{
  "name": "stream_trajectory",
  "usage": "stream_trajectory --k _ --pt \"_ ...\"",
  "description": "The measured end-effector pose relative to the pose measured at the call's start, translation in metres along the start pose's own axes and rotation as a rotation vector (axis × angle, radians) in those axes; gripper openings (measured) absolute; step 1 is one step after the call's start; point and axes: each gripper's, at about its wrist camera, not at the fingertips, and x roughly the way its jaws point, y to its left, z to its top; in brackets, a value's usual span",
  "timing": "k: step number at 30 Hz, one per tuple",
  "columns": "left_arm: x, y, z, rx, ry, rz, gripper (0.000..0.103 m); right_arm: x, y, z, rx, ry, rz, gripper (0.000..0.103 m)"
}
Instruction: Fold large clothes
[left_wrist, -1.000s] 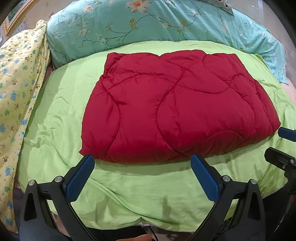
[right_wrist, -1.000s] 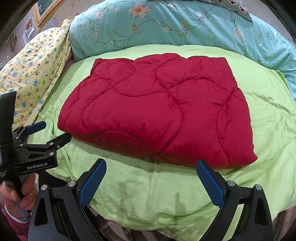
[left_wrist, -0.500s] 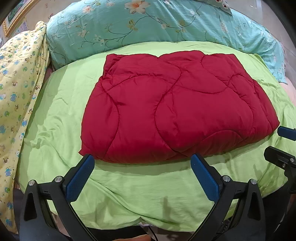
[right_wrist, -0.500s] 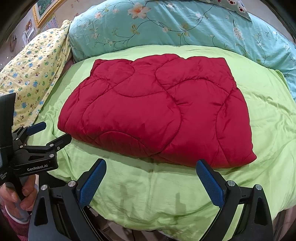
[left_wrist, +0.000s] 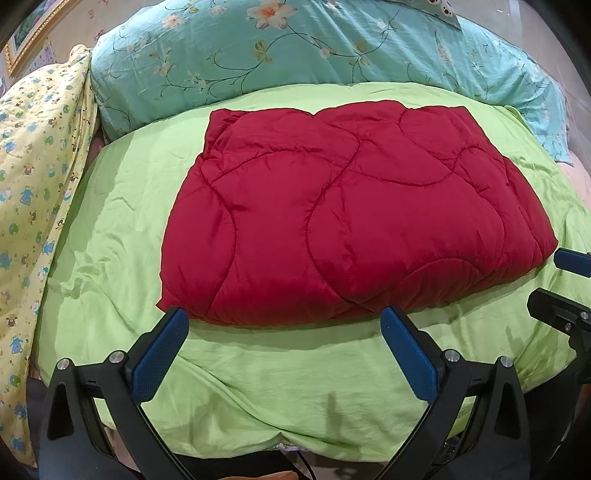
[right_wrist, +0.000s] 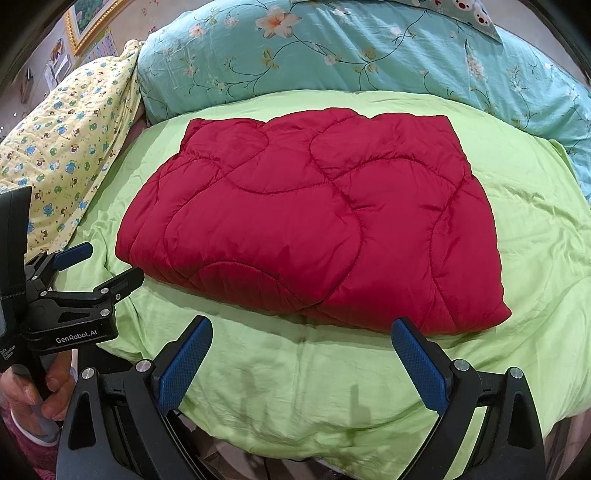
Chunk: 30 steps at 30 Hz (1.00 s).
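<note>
**Both grippers spread, nothing held, quilt folded on bed**

Left gripper (left_wrist: 284, 328): blue pads wide apart, nothing between them, hovering over the near edge of the green sheet (left_wrist: 110, 229). Its left pad (left_wrist: 160, 356) overlaps the quilt's near-left corner in this view; contact can't be told. Frame bases cut off at the bottom edge.

Right gripper (right_wrist: 301, 338): pads also wide apart, empty, over the sheet just short of the quilt's near edge. Its lower frame is cropped too.

Each gripper shows in the other's camera only in part: the right one at the far right of the left view, mostly cut off; the left one at the far left of the right view, seen side-on with its fingers parted and "GenRobot.AI" on the body. The left hand (right_wrist: 33, 391) grips its handle, half out of frame.

Quilt (left_wrist: 351, 218): red, quilted, folded into a rough rectangle, lying flat mid-sheet. Layers underneath are hidden; only a stacked edge shows on the side near the left gripper.

Beyond it, a teal floral pillow (left_wrist: 295, 48), its far corners distorted by the lens. Yellow print blanket (left_wrist: 33, 155) along the left, partly cut off. Picture frame (right_wrist: 92, 26) top left, barely visible.
</note>
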Motion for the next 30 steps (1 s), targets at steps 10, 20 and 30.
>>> stream_trajectory --k 10,20,30 --pt "-0.0001 -0.0005 0.0007 0.000 -0.003 0.002 0.103 -0.0001 0.0007 -0.0001 -0.001 0.000 0.000 0.099" --pt "-0.0009 -0.0005 0.0015 0.004 -0.014 0.014 0.103 -0.0018 0.0017 0.0000 -0.004 -0.005 0.002 0.099" --pt "-0.0012 0.0004 0.0018 0.005 -0.015 0.010 0.103 -0.0030 0.0047 0.0012 -0.007 -0.006 0.002 0.099"
